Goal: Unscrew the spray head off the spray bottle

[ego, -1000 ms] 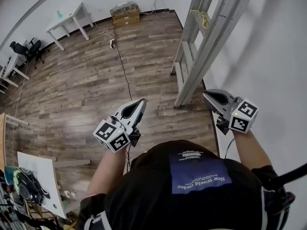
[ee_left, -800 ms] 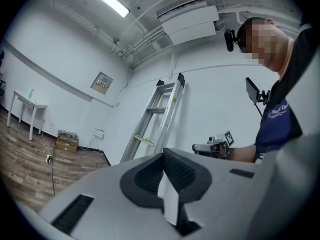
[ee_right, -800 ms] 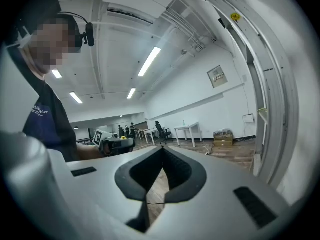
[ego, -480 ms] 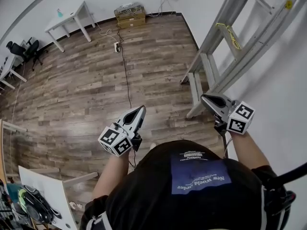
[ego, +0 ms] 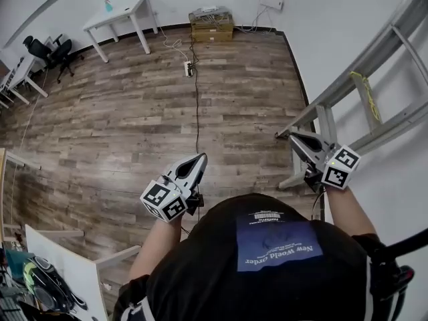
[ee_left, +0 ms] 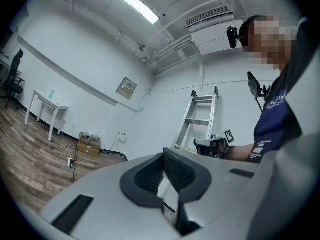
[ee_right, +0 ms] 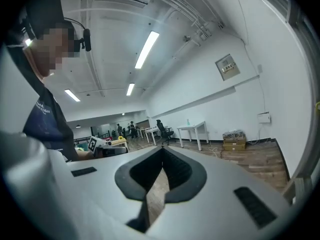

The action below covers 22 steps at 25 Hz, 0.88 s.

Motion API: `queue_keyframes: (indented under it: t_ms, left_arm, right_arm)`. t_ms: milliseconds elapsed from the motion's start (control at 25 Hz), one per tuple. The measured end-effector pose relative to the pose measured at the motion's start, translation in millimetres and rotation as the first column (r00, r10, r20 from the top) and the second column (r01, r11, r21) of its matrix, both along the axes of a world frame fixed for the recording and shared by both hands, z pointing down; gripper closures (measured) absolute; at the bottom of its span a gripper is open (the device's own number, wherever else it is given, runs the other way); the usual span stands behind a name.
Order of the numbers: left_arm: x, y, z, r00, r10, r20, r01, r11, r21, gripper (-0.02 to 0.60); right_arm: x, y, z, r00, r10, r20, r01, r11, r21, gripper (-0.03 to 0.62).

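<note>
Head view: person is mid-turn. Wood floor (ego: 134, 112) fills the frame. The ladder (ego: 374, 65) has slid toward the right edge, and the white table (ego: 124, 13) by the far wall has come further in. Left gripper (ego: 200, 158) and right gripper (ego: 292, 135) are held out level, jaws pressed together, nothing between them. Small bluish bottle (ego: 108, 5) at the table's back edge, likely the spray bottle, too small to confirm. Unscrewing not started, looks like approach only.
</note>
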State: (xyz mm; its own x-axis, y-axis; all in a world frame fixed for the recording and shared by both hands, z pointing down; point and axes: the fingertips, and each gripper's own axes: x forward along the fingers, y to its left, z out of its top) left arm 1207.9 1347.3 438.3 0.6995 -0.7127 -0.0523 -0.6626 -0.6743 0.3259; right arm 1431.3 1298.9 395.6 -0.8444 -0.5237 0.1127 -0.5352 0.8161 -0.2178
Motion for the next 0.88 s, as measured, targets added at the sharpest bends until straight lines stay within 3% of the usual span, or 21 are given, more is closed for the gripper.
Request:
queue_keyframes:
  t_ms: [280, 440, 680, 880]
  left_arm:
    - [-31.8, -73.4, 10.0, 0.991, -0.134, 0.025, 0.134, 0.991, -0.012, 0.578]
    - [-37.3, -135.1, 10.7, 0.972, -0.234, 0.022, 0.234, 0.972, 0.002, 0.578]
    - [-36.3, -228.1, -13.1, 0.938, -0.347, -0.004, 0.347, 0.938, -0.011, 0.577]
    - [-39.6, -262.4, -20.9, 0.916, -0.402, -0.007, 0.402, 0.916, -0.011, 0.577]
  right_arm:
    - [-37.0, -109.6, 21.5, 0.990, -0.138, 0.019, 0.138, 0.990, -0.019, 0.597]
    - [-49.3, -192.3, 32.0, 0.972, -0.231, 0.031, 0.232, 0.972, -0.034, 0.597]
    - [-78.0, -305.8, 11.2, 0.917, -0.399, 0.024, 0.399, 0.917, -0.013, 0.597]
    - [-96.4, -359.4, 11.7, 0.889, -0.454, 0.049, 0.456, 0.890, -0.030, 0.597]
